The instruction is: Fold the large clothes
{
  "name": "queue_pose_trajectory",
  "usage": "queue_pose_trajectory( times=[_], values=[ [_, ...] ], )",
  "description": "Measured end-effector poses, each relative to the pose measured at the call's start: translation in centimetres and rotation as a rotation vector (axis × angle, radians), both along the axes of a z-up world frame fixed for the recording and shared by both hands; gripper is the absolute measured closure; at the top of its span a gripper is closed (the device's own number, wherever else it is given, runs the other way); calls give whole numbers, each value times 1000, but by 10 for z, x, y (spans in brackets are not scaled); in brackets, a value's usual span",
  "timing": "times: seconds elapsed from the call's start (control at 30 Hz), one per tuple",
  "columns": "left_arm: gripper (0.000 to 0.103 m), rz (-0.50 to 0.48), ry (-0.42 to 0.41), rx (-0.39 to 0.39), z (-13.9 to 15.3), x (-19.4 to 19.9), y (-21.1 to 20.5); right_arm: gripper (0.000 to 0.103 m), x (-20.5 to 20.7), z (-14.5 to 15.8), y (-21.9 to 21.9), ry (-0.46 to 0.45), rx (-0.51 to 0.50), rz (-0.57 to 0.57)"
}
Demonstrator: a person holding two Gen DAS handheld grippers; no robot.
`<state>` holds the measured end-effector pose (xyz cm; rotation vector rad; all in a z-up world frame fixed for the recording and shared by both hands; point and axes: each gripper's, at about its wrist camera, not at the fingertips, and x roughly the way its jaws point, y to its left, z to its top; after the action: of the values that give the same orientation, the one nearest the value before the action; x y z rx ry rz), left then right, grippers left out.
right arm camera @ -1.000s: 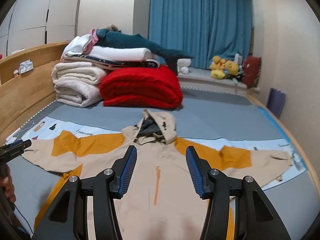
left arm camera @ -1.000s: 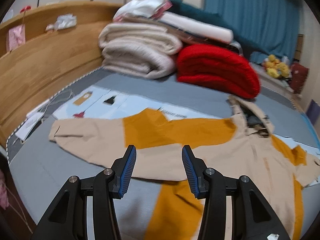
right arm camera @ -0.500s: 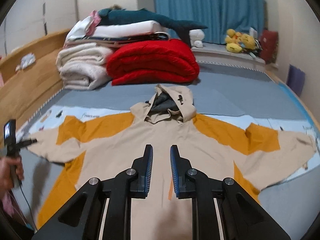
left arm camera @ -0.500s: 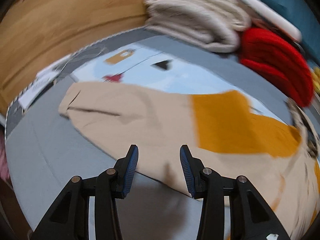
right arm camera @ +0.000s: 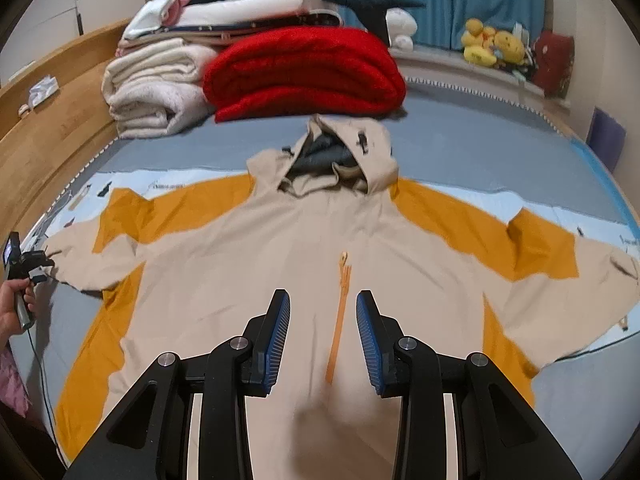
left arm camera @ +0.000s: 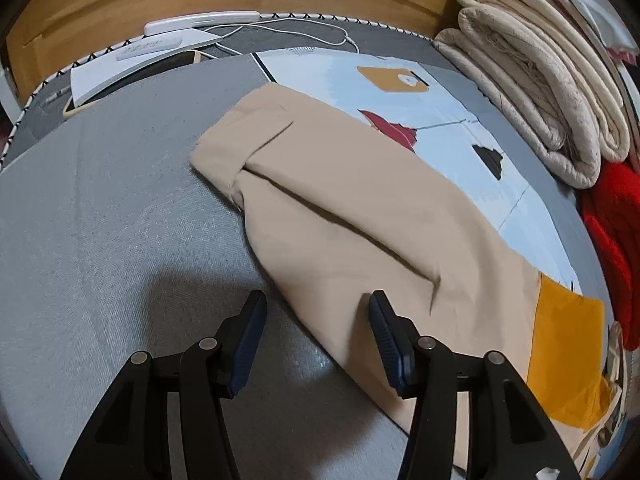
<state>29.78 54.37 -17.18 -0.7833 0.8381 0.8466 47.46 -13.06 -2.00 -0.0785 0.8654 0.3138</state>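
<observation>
Now the jacket (right arm camera: 304,248) lies spread flat on the bed (right arm camera: 460,148), nothing folded yet; left gripper (left arm camera: 314,334) opening over the sleeve (left arm camera: 320,184) edge, right gripper (right arm camera: 322,334) opening, empty, above the zip (right arm camera: 340,312).

The jacket (right arm camera: 280,248) lies spread on the bed (right arm camera: 460,148), folded blankets (right arm camera: 304,72) stacked behind its hood.

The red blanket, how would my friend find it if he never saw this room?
Look at the bed's far end, past the spread jacket's hood. The red blanket sits folded beside the cream quilts. It is the only bright red, fuzzy bundle in that pile.
</observation>
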Motion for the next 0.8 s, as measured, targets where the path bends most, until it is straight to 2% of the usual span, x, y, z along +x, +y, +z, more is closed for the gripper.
queue_pose_trajectory(
  times=[0.03,0.1,0.17,0.27,0.37,0.47,0.53,0.6,0.67,0.8],
  values=[
    [58,-5,-1,7,1,1,1,67,1,-4,0,12,0,-2],
    [90,-28,-34,-11,2,3,3,67,4,-8,2,26,-2,-4],
    [98,-9,-52,6,9,0,4,67,4,-9,4,29,-5,0],
    [102,-4,-98,73,43,0,-6,67,2,-6,4,23,-7,6],
    [103,-43,-174,146,97,4,-36,67,-1,0,2,15,-4,6],
    [103,-114,-248,173,152,13,-86,67,-4,9,-3,3,14,-5],
    [103,-191,-300,189,182,20,-131,72,-6,14,-7,-6,22,-13],
    [103,-267,-346,183,202,27,-175,79,-9,19,-11,-2,31,-14],
    [103,-361,-382,183,211,42,-225,79,-13,23,-14,-1,34,-20],
    [103,-607,-398,165,206,83,-326,79,-21,27,-22,1,51,-36]
  ],
)
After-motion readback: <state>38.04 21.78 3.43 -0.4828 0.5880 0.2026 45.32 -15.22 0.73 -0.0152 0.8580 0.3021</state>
